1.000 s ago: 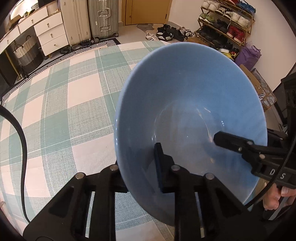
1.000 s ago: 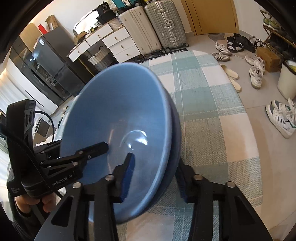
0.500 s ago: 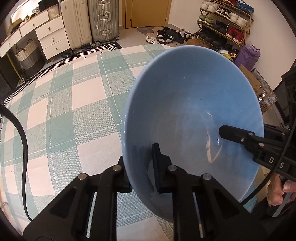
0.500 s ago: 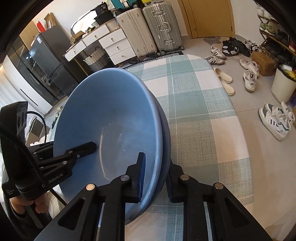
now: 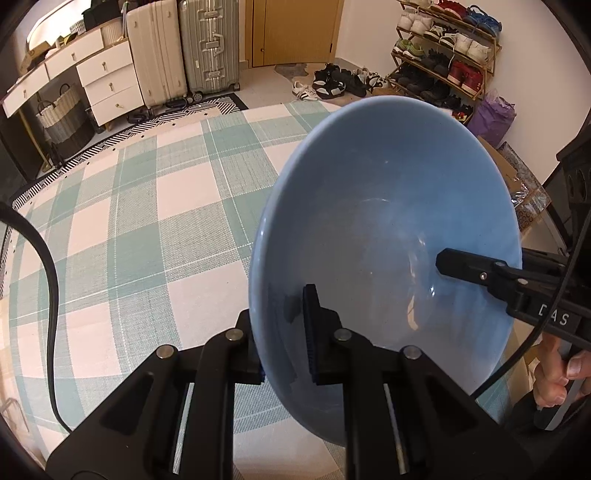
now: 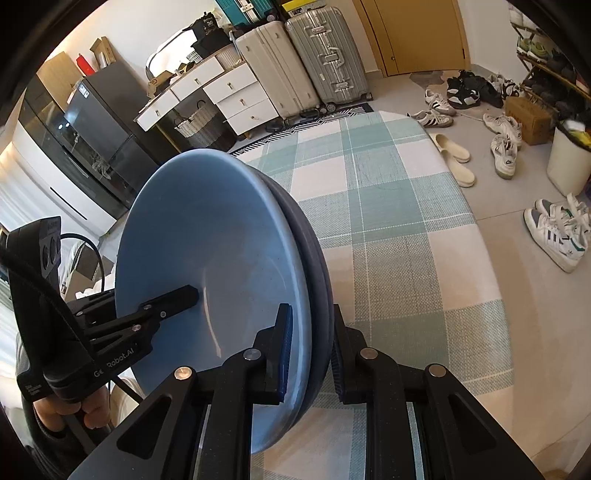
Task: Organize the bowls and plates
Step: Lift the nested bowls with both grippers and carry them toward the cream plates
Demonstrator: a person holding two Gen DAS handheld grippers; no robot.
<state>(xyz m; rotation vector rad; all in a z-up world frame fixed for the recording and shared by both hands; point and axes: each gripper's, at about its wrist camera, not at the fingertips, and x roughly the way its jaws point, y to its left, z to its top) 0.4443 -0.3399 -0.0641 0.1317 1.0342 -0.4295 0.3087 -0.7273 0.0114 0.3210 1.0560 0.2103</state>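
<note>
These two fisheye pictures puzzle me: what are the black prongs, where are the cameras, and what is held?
No robot here: a person holds a two-finger gripper in each hand, each carrying a camera that looks along its fingers. In the left wrist view the left gripper clamps the rim of the light blue bowl. In the right wrist view the right gripper clamps the opposite rim, around that bowl and a darker blue bowl nested behind it. Below lies a checked tablecloth.

"DAS" on the right claw (image 5: 550, 317); "GenRobot.AI" on the left claw (image 6: 110, 363); "36" on a black bag (image 6: 209, 23).
</note>
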